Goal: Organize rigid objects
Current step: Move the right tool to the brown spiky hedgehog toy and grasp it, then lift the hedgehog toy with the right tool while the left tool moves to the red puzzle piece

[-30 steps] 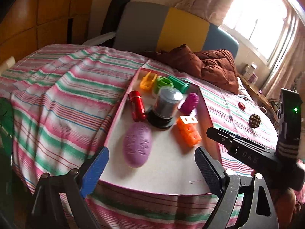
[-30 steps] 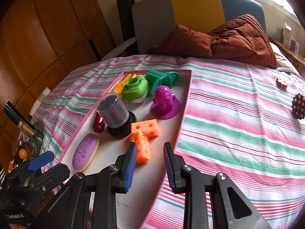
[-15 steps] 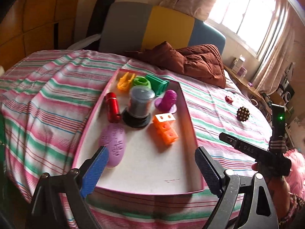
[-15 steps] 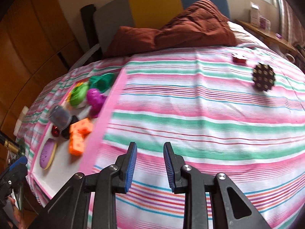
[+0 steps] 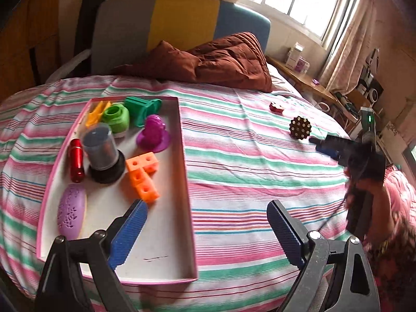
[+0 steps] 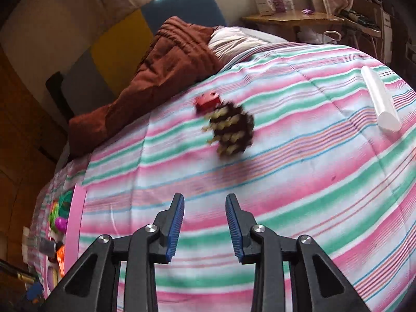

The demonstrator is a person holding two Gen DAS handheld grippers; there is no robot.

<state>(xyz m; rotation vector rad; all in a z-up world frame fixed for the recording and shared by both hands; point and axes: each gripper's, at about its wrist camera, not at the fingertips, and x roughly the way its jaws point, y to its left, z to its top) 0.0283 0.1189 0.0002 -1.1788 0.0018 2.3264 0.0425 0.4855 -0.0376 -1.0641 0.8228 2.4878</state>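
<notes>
Ribbed blue tongs, left (image 5: pixel 206 230) wide, right (image 6: pixel 205 230) just opening, both empty above striped bedspread (image 6: pixel 299 182).

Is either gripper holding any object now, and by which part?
Nothing is held: left gripper and right gripper both have empty, open jaws.

Dark brown studded disc (image 6: pixel 230 132) flat on striped bedding, well ahead of right gripper's fingers (image 6: pixel 176 223); small red block (image 6: pixel 206 102) just beyond it, nothing between the pads.
</notes>
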